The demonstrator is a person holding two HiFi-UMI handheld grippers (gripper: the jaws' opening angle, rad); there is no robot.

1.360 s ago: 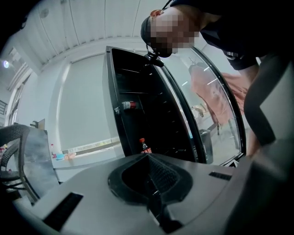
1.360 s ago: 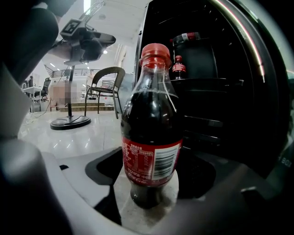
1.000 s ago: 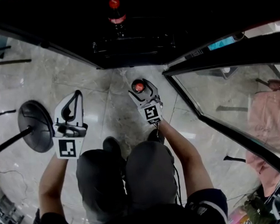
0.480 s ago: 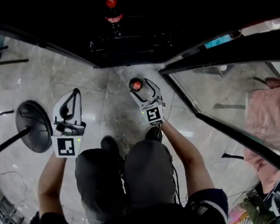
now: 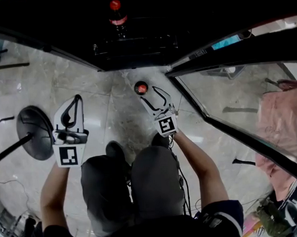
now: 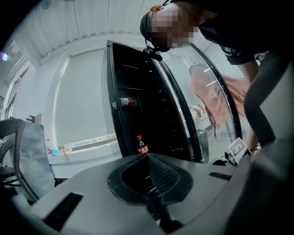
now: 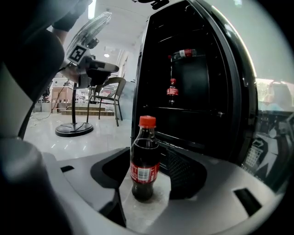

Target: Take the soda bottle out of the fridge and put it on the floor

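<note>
We read the left hand-held gripper [image 5: 77,99] as closed and empty. The right hand-held gripper [image 5: 152,92] is open, jaws just been closing, nothing pinched. The soda bottle [image 7: 144,160] stands free on the floor [image 5: 113,118] at their tips. The fridge [image 7: 197,119] interior is mostly black to us, with a second bottle [image 7: 172,92] inside, label unreadable.

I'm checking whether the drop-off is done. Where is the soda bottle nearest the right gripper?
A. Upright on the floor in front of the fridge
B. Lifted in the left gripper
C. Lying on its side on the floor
A: the soda bottle stands upright on the floor before the open fridge, at the tips of the right gripper, whose jaws, just closing a little, stand apart with the bottle untouched between them.
</note>
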